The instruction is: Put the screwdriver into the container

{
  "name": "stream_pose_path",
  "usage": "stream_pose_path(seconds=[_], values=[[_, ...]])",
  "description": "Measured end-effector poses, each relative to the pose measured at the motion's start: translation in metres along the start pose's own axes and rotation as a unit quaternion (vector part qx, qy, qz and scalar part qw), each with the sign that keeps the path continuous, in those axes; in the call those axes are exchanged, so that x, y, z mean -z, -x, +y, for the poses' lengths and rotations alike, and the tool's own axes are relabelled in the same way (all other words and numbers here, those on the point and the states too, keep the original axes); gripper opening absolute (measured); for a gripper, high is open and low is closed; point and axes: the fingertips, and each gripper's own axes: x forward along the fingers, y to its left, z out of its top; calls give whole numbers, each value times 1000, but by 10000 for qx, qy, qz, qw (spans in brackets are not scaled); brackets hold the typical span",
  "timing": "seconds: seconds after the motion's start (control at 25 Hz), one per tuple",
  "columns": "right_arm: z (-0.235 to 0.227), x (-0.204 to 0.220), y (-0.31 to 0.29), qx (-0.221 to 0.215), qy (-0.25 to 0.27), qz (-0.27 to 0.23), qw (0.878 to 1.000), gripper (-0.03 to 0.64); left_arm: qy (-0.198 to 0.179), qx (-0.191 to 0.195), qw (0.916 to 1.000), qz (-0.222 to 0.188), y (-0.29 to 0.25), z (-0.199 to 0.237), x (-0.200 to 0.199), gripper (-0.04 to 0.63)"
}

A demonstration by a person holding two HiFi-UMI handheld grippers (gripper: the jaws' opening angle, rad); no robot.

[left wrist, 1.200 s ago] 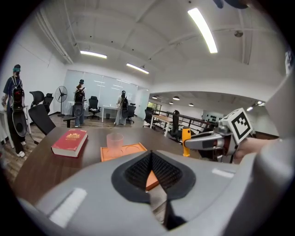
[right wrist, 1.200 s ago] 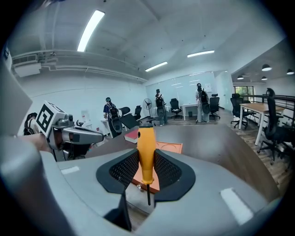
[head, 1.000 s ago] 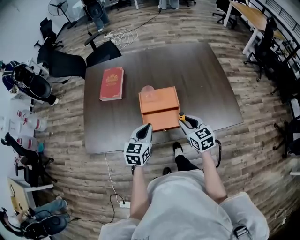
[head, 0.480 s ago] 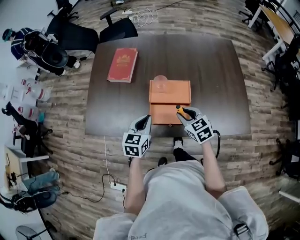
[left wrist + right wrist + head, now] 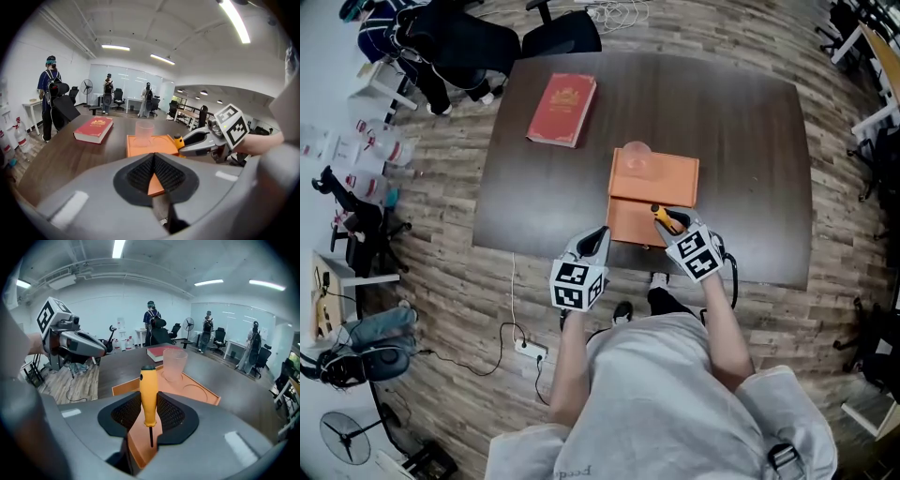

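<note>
An orange container (image 5: 654, 176) sits on the dark table (image 5: 750, 141), its drawer (image 5: 628, 223) pulled out toward me. A clear plastic cup (image 5: 636, 156) stands on its lid. My right gripper (image 5: 667, 221) is shut on a yellow-handled screwdriver (image 5: 148, 401) and hangs over the drawer's right side. The handle points up and away and the thin shaft points back toward the camera. My left gripper (image 5: 595, 236) is shut and empty, just left of the drawer at the table's front edge. The left gripper view shows the container (image 5: 152, 145) ahead and the right gripper (image 5: 194, 140) beside it.
A red book (image 5: 563, 97) lies at the table's far left. Black office chairs (image 5: 562, 33) stand beyond the table. A cable and power strip (image 5: 525, 345) lie on the wood floor near my feet. Several people stand in the background of both gripper views.
My right gripper has carried the screwdriver left and forward, from beside the drawer's right corner to over the drawer. The left gripper has kept its place at the table edge. My head has shifted.
</note>
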Motion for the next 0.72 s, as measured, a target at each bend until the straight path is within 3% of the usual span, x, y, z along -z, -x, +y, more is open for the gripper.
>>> stream_pose_path(seconds=[0.72], values=[[-2,47,-39,-669,895,644,9917,106,383,-504,9980,45,-32,-8,9,55]])
